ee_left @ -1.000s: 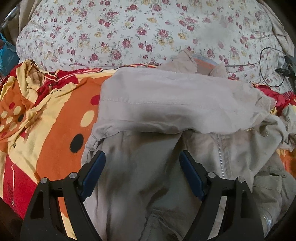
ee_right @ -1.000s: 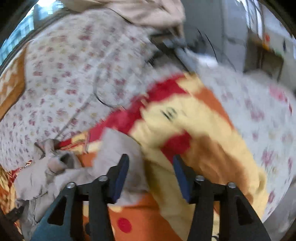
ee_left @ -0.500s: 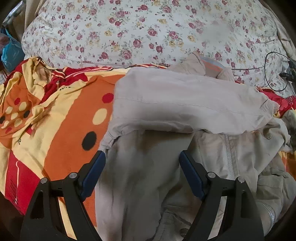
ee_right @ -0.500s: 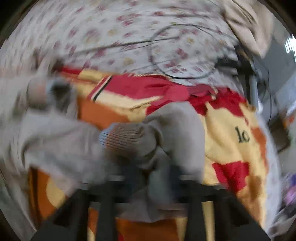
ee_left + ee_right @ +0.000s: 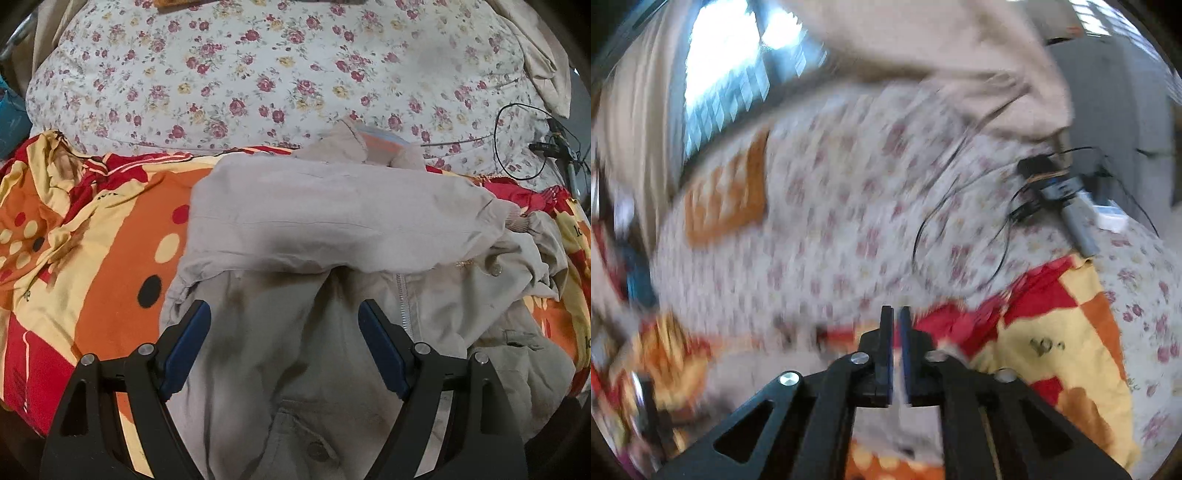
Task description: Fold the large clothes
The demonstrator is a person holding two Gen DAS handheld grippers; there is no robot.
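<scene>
The pale beige zip-front jacket (image 5: 332, 295) lies on the bed across the orange, red and yellow spotted blanket (image 5: 110, 266), with one long sleeve (image 5: 340, 225) folded flat across its chest so the ribbed cuff (image 5: 517, 221) rests near its far side. I judge the sleeve fold on this side to be laid, and the other sleeve and the body fold not yet done. My left gripper (image 5: 284, 343) hovers over the lower front of the jacket with its jaws spread wide and nothing pinched between them. My right gripper (image 5: 895, 350) has just been opening its jaws a little; they stand only a narrow slit apart, and I see no cloth between the pads. It points out over the white quilt with small red flowers (image 5: 849, 221) and a loop of black cable (image 5: 960, 240), away from the jacket. Next, I think, the right gripper must come back down and find the loose fabric bunched at the jacket's right edge, taking cloth only and keeping clear of the cable. The right view is badly smeared, so the jacket is hard to make out there. In the left view, the hem is cut off at the bottom, and I cannot tell where the second sleeve lies in the crumpled heap.
</scene>
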